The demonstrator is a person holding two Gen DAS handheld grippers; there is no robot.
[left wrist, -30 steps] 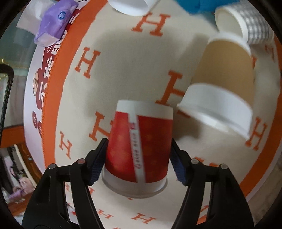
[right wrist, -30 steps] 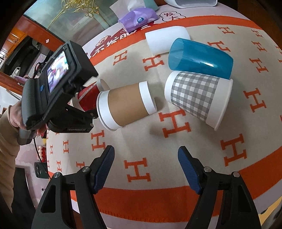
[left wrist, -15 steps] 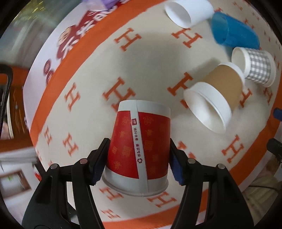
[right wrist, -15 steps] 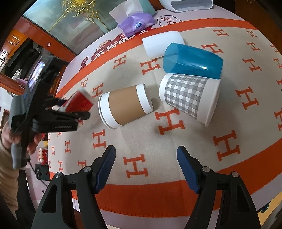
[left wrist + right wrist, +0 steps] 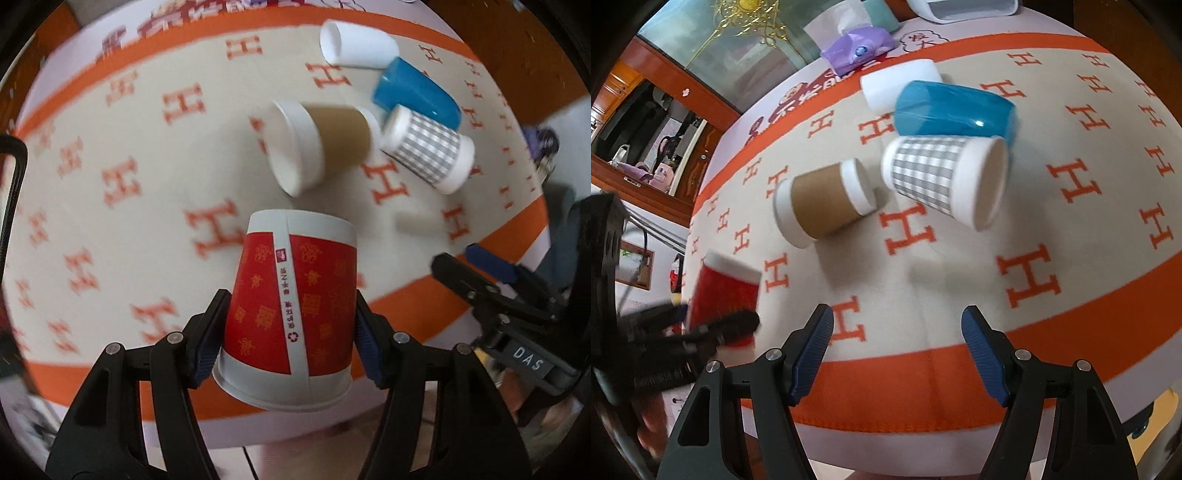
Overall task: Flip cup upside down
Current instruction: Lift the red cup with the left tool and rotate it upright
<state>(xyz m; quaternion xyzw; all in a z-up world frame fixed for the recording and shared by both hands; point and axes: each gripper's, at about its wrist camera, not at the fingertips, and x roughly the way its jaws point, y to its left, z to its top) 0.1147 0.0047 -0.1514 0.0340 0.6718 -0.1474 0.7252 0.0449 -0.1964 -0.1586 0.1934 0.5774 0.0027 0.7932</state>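
Note:
My left gripper (image 5: 290,332) is shut on a red paper cup (image 5: 295,306) with gold patterns and white bands. It holds the cup in the air above the near part of the cloth, base pointing away from the camera and rim toward it. In the right wrist view the red cup (image 5: 724,291) and the blurred left gripper (image 5: 701,328) are at the lower left. My right gripper (image 5: 897,347) is open and empty above the cloth's orange border; it also shows in the left wrist view (image 5: 487,273).
A cream tablecloth (image 5: 960,266) with orange H marks covers the table. On their sides lie a brown sleeved cup (image 5: 823,201), a grey checked cup (image 5: 942,181), a blue cup (image 5: 953,107) and a white cup (image 5: 897,83). A purple tissue pack (image 5: 857,48) is at the back.
My left gripper has lifted the red cup and swung it toward the near edge of the table, turning as it went. The right gripper has stayed open and drifted slightly.

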